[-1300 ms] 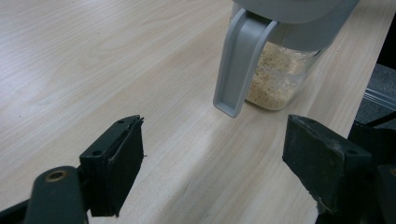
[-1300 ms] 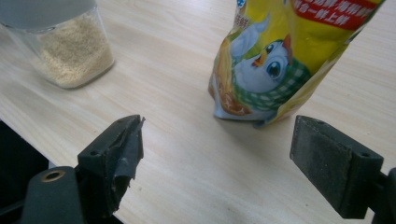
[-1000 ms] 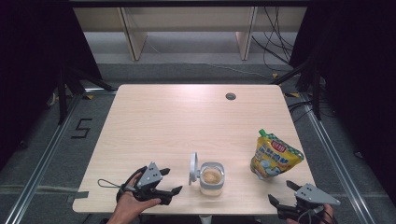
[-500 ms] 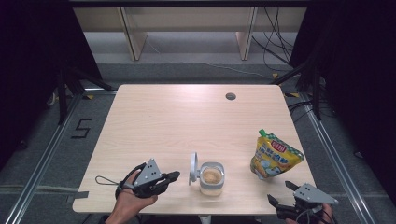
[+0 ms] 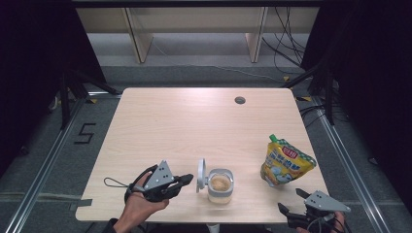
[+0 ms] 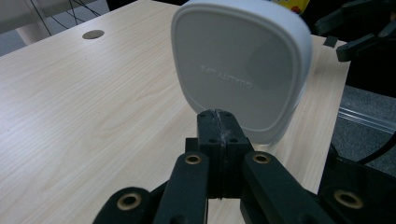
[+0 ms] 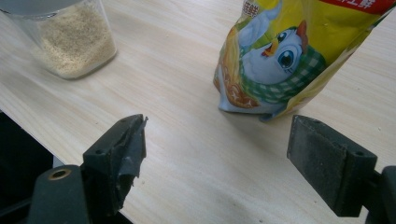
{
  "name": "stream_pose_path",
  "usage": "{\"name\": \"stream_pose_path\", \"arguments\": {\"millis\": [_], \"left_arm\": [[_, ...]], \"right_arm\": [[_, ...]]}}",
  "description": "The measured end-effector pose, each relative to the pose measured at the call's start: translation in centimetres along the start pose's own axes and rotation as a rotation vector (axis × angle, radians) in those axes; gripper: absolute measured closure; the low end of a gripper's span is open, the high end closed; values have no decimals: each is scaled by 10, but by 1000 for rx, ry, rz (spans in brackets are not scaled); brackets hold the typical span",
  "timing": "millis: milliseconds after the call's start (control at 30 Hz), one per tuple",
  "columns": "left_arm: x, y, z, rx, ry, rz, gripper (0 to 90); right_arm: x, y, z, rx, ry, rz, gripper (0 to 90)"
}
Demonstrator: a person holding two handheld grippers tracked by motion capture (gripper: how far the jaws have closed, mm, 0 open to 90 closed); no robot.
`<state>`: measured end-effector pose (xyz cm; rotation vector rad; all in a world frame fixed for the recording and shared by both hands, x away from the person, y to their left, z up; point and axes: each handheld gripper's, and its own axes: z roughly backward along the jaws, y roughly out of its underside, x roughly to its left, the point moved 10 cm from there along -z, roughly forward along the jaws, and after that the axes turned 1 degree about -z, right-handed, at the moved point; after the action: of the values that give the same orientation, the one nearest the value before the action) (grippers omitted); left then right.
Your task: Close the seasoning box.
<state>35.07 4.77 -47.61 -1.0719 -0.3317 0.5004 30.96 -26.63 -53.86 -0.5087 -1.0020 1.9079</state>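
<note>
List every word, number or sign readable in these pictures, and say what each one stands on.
"5": a dark numeral on the grey floor left of the light wooden table.
Embossed word on the white rounded plastic lid of the clear jar: seen upside down, too faint to read.
Red label with white characters on the yellow stand-up pouch with a cartoon chicken: too small and cropped to read.

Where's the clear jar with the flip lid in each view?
High view: jar at near table edge, centre, lid up.
Left gripper view: its white lid dead ahead.
Right gripper view: top left.
Shared landmark: the yellow pouch.
</note>
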Motion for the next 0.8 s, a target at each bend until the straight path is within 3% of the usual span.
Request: {"name": "stream_pose_path", "arguments": {"millis": [100, 167, 233, 300, 367, 600, 800], "left_arm": [[-5, -5, -2, -10, 17, -5, 890], [-6, -8, -2, -12, 18, -16, 890], [-8, -11, -4, -19, 23, -17, 890], [-9, -12, -5, -16, 26, -14, 890], [-9, -13, -5, -6, 23, -39, 890], [-12, -16, -9, -13, 30, -31, 890], [-13, -17, -11, -3, 31, -50, 890]], "right_arm": [[0, 0, 0, 2, 2, -10, 205], [-2, -1, 0, -6, -1, 25, 206], [-2, -1, 0, -8, -3, 29, 206], [-2, -1, 0, -8, -3, 29, 206], [-3, -2, 0, -10, -1, 29, 206], [-3, -2, 0, -15, -2, 40, 206], [-3, -2, 0, -15, -2, 43, 207]]}}
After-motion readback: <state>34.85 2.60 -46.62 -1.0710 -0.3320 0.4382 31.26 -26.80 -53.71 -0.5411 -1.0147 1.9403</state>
